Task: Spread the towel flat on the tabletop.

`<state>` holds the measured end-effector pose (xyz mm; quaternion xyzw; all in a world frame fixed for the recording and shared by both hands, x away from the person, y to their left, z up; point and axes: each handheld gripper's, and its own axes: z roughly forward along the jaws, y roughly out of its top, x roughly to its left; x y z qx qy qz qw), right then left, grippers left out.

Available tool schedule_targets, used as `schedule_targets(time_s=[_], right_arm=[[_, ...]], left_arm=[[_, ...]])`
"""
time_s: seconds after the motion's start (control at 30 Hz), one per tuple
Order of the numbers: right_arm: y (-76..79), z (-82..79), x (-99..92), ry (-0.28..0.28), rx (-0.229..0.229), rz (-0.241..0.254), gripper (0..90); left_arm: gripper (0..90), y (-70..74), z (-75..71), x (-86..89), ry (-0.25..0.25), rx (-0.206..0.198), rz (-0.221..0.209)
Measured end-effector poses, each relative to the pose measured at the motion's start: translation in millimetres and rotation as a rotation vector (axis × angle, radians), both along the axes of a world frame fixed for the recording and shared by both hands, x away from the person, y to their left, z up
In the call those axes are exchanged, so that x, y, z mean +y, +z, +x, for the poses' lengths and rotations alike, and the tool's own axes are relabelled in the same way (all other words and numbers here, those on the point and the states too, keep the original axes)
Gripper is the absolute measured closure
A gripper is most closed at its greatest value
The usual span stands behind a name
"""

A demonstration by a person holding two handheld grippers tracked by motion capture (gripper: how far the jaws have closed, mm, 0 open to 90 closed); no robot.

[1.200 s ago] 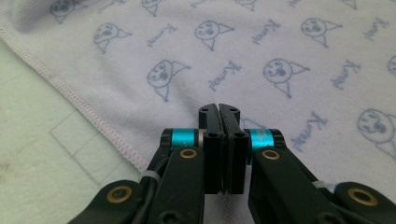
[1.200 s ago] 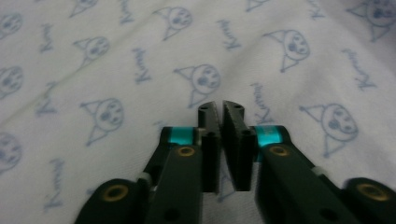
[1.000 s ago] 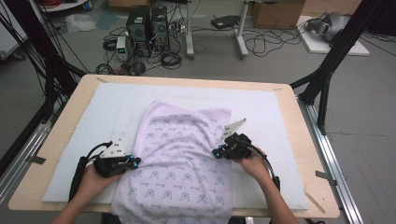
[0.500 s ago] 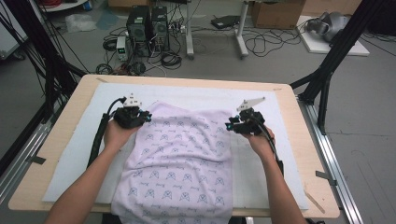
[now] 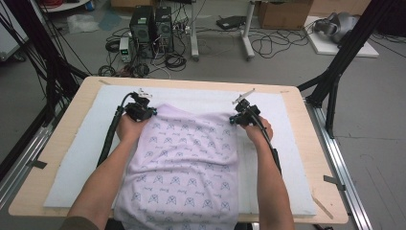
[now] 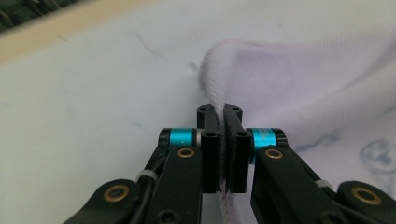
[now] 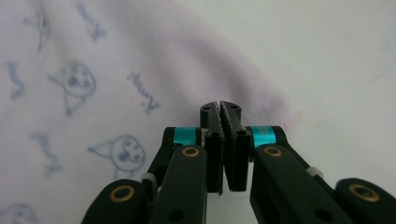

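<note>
Both the left gripper [image 5: 149,112] and right gripper [image 5: 235,118] have their jaws clamped on the far corners of the pink cloth [image 5: 184,163], spreading it flat on the desk [image 5: 306,143]; next, release.

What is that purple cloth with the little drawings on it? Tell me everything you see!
The cloth is pale lilac, soft knit fabric printed with small blue cat-like faces and scribbled words, with a stitched hem. It lies spread nearly flat on the white mat, its near edge hanging over the table's front. The left tool is shut on its far left corner; the right tool is shut at its far right corner, though whether it pinches fabric is unclear.
</note>
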<state>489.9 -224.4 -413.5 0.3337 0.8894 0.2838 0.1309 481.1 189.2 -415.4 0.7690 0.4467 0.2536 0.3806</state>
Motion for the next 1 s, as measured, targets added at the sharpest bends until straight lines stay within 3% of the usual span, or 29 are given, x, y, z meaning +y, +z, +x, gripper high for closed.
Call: schedule_targets(time_s=[0.07, 0.1, 0.13, 0.17, 0.23, 0.27, 0.33, 0.43, 0.47, 0.5, 0.53, 0.6, 0.7, 0.77, 0.9, 1.0], right_arm=[[29.3, 0.6, 0.1, -0.035, -0.15, 0.027, 88.4], [43.5, 1.0, -0.9, -0.062, -0.199, 0.061, 86.9], [52.8, 0.8, -0.4, -0.089, -0.24, 0.08, 80.5], [56.2, 1.7, -0.2, -0.101, -0.269, 0.074, 74.0], [50.0, 4.7, 0.4, -0.108, -0.199, 0.072, 63.3], [43.4, 5.6, 0.7, -0.103, -0.151, 0.073, 62.4], [30.3, 1.6, 2.9, -0.081, -0.098, 0.065, 58.5], [20.7, -6.3, 12.9, -0.021, -0.001, 0.063, 54.4], [19.9, -10.2, 16.4, 0.0, -0.011, 0.057, 55.4], [19.5, -19.6, 20.4, 0.042, -0.062, 0.048, 56.1], [19.9, -26.2, 23.1, 0.055, -0.067, 0.06, 55.9], [17.8, -36.1, 24.6, 0.089, -0.04, 0.103, 55.8], [10.6, -50.8, 22.6, 0.112, -0.055, 0.092, 55.9], [3.4, -55.0, 18.2, 0.106, -0.031, 0.089, 55.9], [-4.1, -67.6, 12.7, 0.117, -0.015, 0.133, 55.9], [-7.3, -78.7, 10.8, 0.131, -0.001, 0.127, 55.1]], left_arm=[[86.3, 19.2, -4.2, 10.9, 0.067, -0.119, -0.079], [86.0, 25.5, -5.5, 14.8, 0.089, -0.15, -0.087], [83.8, 28.1, -5.6, 16.8, 0.109, -0.161, -0.069], [74.4, 27.6, -4.3, 19.0, 0.115, -0.135, -0.053], [62.9, 21.5, -3.1, 25.0, 0.096, -0.056, -0.041], [61.2, 17.0, -4.0, 27.3, 0.083, -0.032, -0.027], [55.9, 8.5, -7.8, 32.0, 0.063, 0.018, 0.01], [53.8, -0.4, -16.7, 37.5, 0.013, 0.05, 0.02], [53.9, -2.6, -21.3, 39.8, -0.016, 0.069, 0.006], [53.9, -3.4, -25.5, 41.0, -0.032, 0.08, -0.009], [53.1, -4.1, -31.1, 41.9, -0.05, 0.073, -0.015], [53.4, -4.7, -42.3, 42.1, -0.093, 0.084, -0.01], [53.5, -6.6, -60.0, 42.0, -0.132, 0.083, 0.011], [53.4, -9.1, -71.7, 42.7, -0.159, 0.101, 0.016], [52.8, -13.4, -101.9, 45.5, -0.218, 0.093, 0.001], [53.2, -20.0, -119.8, 49.1, -0.244, 0.096, -0.008]])
